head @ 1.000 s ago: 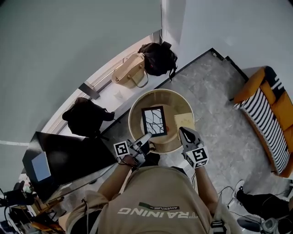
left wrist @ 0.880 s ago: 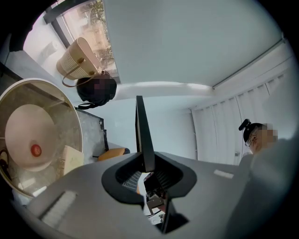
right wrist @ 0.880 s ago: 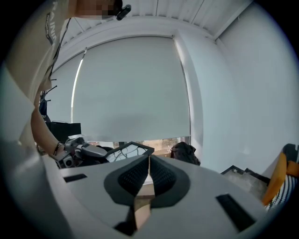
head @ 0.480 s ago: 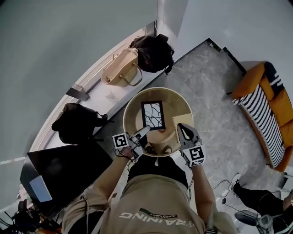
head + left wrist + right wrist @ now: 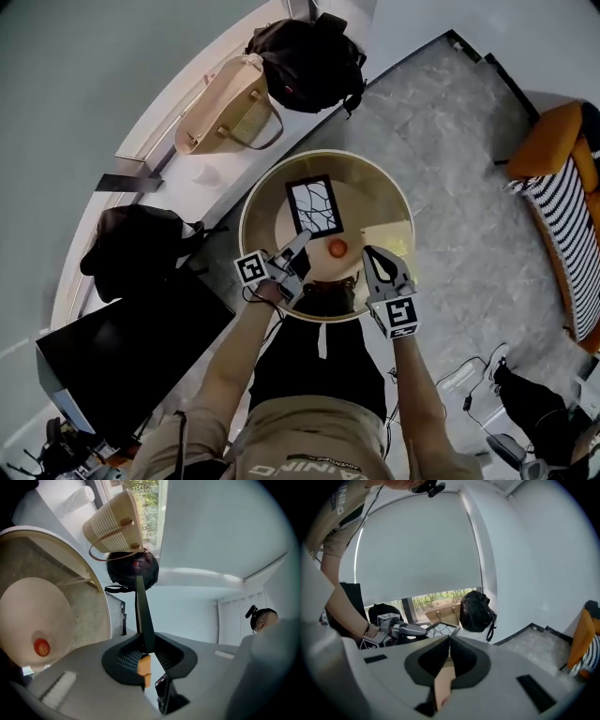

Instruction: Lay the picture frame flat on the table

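Note:
The picture frame (image 5: 314,206), black-edged with a cracked-line picture, is at the middle of the round wooden table (image 5: 261,192); from above I cannot tell whether it stands or leans. The right gripper view shows the frame (image 5: 440,629) beyond the left gripper's fingers. My left gripper (image 5: 302,240) is shut and empty, rolled on its side, its tip just short of the frame's near edge. In its own view the left gripper (image 5: 139,581) points along the tabletop. My right gripper (image 5: 370,253) is shut over the near rim, right of the frame, its jaws (image 5: 450,639) meeting with nothing between them.
A small red-orange ball (image 5: 337,247) lies between the grippers, with a pale yellow pad (image 5: 389,239) to its right. A tan woven handbag (image 5: 225,117) and black backpack (image 5: 309,61) sit on the sill behind. Another black bag (image 5: 141,253), a dark desk (image 5: 122,347) and a striped sofa (image 5: 572,216) surround the table.
Both grippers have come forward over the table's near rim. The left tip is now close to the frame's lower edge. The frame has not moved on the table.

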`<state>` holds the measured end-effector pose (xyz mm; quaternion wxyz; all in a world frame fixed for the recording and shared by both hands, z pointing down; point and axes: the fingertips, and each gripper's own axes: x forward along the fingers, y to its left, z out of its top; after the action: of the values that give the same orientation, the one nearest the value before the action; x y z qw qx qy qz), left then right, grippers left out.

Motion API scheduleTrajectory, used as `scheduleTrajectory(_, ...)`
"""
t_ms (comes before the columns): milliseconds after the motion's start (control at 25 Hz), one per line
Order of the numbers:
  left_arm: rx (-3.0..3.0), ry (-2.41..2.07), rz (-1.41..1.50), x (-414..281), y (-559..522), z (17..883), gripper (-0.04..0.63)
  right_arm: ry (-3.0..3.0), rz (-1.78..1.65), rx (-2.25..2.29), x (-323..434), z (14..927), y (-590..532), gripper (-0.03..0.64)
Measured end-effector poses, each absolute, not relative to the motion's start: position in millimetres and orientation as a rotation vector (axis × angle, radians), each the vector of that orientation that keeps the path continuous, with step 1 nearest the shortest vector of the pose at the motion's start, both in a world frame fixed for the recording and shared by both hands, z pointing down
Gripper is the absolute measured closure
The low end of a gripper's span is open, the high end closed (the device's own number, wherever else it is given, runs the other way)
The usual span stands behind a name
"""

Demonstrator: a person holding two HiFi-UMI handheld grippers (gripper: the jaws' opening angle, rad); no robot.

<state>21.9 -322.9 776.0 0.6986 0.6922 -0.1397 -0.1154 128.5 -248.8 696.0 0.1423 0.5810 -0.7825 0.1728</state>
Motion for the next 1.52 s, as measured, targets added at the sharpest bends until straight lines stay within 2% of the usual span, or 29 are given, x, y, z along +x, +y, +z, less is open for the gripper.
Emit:
scheduleTrajectory(440,1.496,-0.376,-0.145,54.0,-351.4,912.3,0.518,-2.203,0.780,1.671,153.2,840.6,-266.6,0.606)
scheduleTrajectory(800,1.477,-0.394,-0.049,73.9,-354.7,946.2,0.520,-2.250,0.820,1.623,154.2,866.6,-279.5,0.606)
scheduleTrajectory(1320,1.666,-0.570,0.310,79.2,-351.1,977.9,0.518,-2.287,0.871,1.490,146.8,884.5,-278.0,0.606)
scheduleTrajectory(1520,1.755,-0.694,0.486,72.3,-351.2,988.9,0.475,-2.298,0.877,1.485,144.6,887.2,-274.4,0.606)
